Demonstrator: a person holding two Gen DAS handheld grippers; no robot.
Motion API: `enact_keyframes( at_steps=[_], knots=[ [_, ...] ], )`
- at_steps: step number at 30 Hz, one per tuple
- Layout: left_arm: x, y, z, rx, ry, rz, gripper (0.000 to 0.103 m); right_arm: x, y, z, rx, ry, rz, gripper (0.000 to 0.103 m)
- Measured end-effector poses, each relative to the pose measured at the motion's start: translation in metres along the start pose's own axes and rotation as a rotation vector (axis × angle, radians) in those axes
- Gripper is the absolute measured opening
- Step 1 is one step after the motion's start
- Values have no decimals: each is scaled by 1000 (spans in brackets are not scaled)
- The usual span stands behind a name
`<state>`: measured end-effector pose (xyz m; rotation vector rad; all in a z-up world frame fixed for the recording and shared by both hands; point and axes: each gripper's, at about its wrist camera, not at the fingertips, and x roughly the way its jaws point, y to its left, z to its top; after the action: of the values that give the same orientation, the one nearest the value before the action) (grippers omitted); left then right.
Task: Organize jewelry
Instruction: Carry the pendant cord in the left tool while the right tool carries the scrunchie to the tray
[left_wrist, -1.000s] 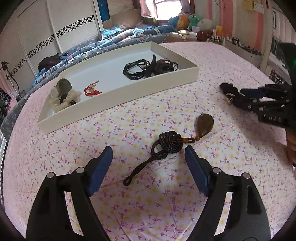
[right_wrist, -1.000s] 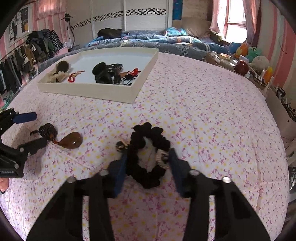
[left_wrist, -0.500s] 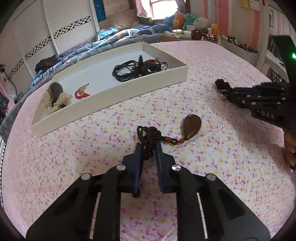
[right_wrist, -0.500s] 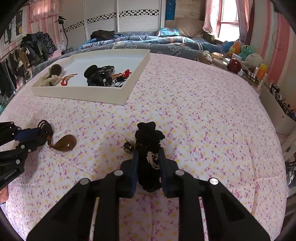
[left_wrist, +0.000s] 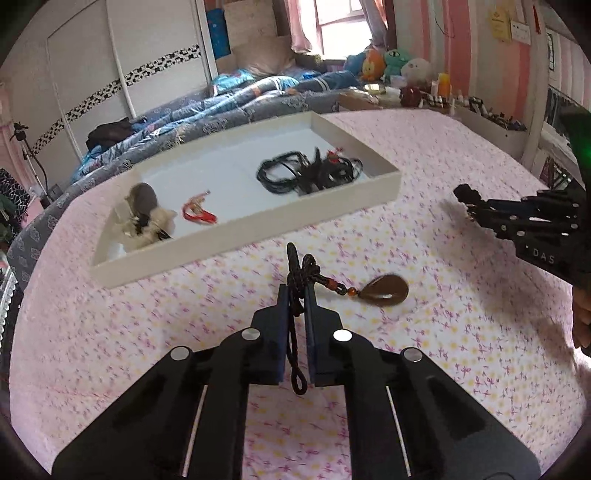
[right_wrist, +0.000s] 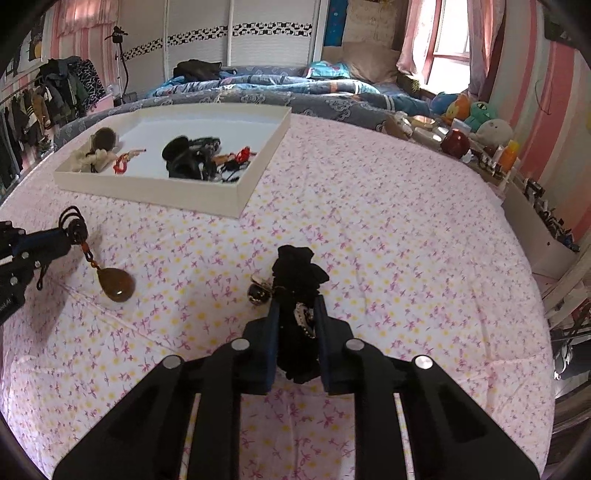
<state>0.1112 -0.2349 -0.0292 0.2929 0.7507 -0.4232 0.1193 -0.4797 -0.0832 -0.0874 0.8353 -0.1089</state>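
Observation:
My left gripper (left_wrist: 296, 291) is shut on the black cord of a necklace (left_wrist: 301, 271) and holds it above the floral cloth; its brown teardrop pendant (left_wrist: 386, 292) hangs to the right. It also shows in the right wrist view (right_wrist: 75, 230), pendant (right_wrist: 118, 285) dangling. My right gripper (right_wrist: 297, 310) is shut on a black scrunchie (right_wrist: 299, 273) with a small metal charm (right_wrist: 258, 293) at its left, lifted off the cloth. It also shows in the left wrist view (left_wrist: 469, 201). The white tray (left_wrist: 258, 236) lies beyond both.
The tray (right_wrist: 155, 190) holds black cords (left_wrist: 306, 171), a red piece (left_wrist: 197, 212) and a fluffy hair tie (left_wrist: 146, 218). A bed with a blue quilt (right_wrist: 277, 88) lies behind. Toys and bottles (right_wrist: 476, 133) line the right edge.
Both grippers closed on their items a second ago and have since lifted them off the cloth; the pendant now hangs free and the tray appears nearer.

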Motion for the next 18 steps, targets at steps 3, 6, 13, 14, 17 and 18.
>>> enact_keyframes(
  at_steps=[3,6,13,14,17,18],
  knots=[
    [-6,9,5,-2,-22,13,6,-7,-1,6,2,-15,-8,18],
    [-13,21,13,-10,-45,34,6,-15,0,14,-5,-33,-17,18],
    [-27,55,28,-38,-90,84,6,-31,12,36,-26,-76,-21,18],
    [-29,60,31,-44,-97,92,6,-33,13,40,-27,-82,-20,18],
    [-34,76,38,-63,-118,110,6,-39,20,51,-29,-105,-12,18],
    [-35,80,39,-65,-127,118,6,-41,23,55,-29,-114,-10,18]
  ],
)
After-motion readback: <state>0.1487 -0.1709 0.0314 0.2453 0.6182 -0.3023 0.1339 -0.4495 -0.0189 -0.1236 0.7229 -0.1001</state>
